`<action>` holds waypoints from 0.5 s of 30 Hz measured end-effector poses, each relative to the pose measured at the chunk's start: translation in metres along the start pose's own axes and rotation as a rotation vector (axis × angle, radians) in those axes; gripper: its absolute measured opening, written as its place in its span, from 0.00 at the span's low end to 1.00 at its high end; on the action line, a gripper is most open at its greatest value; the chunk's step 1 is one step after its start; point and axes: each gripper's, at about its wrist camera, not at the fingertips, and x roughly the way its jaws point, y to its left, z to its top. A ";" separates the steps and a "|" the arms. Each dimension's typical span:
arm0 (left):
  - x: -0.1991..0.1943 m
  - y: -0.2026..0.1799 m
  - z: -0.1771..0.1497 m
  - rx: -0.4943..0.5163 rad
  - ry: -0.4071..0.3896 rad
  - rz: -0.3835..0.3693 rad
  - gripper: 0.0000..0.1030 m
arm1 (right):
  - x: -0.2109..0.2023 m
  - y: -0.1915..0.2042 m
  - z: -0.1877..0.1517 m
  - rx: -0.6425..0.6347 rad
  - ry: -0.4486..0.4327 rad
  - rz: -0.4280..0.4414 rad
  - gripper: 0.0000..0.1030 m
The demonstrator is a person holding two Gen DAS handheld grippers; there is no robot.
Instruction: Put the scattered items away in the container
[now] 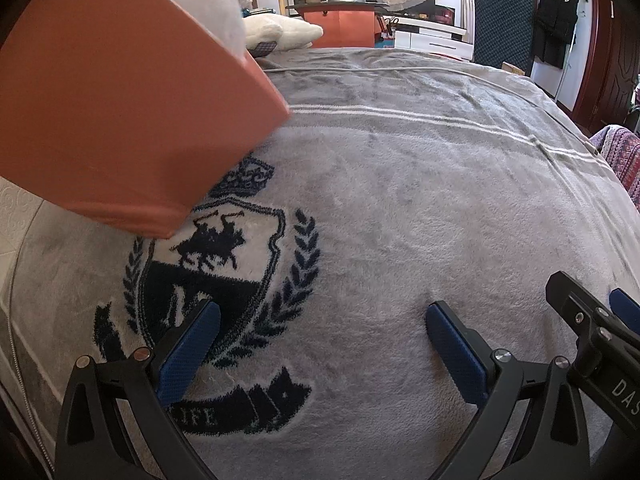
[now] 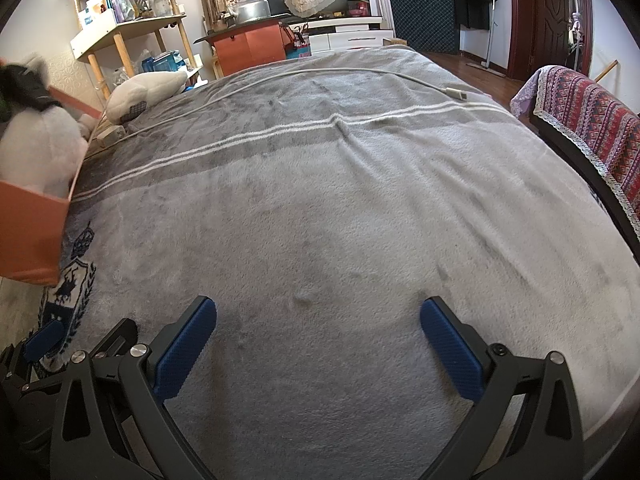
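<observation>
Two grippers hover over the bed, each with its blue-padded fingers spread wide and nothing between them. The left gripper (image 1: 322, 344) hangs above a dark crest (image 1: 216, 280) woven into the grey blanket (image 1: 420, 200); its left finger pad (image 1: 188, 356) lies over the crest's laurel and its right one over plain pile. To the right of those fingers, the edge of the right gripper shows at the frame's border. The right gripper (image 2: 318, 344) hangs over bare blanket, with the left gripper's blue pad (image 2: 42, 340) just beside its left finger.

Ahead and to the left of both sets of fingers stands the orange box (image 1: 120, 100) — the container — resting on the blanket at the crest's top edge. A white plush toy (image 2: 40, 148) sits inside it, rising above the rim, with something dark and blurred on top of it that I cannot make out.

Farther ahead, beyond two white stripes (image 2: 280, 132) in the blanket, a white cable (image 2: 320, 74) lies across the bed — its plug end (image 2: 456, 93) off to the right. A white pillow (image 2: 148, 88) lies at the far left edge. To the right of the bed stands a chair under a patterned cloth (image 2: 592, 120).
</observation>
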 end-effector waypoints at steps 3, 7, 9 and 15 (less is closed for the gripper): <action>0.000 0.000 0.000 0.000 0.000 0.000 1.00 | 0.000 0.001 0.000 0.000 0.000 0.000 0.99; 0.000 0.000 0.000 0.000 0.000 0.000 1.00 | 0.000 0.000 0.000 0.000 0.000 0.000 0.99; 0.000 0.000 0.000 0.000 0.002 0.000 1.00 | 0.000 0.000 0.000 0.000 0.000 0.000 0.99; 0.002 0.004 0.000 -0.008 0.011 -0.016 1.00 | 0.001 -0.001 0.000 0.000 0.002 0.002 1.00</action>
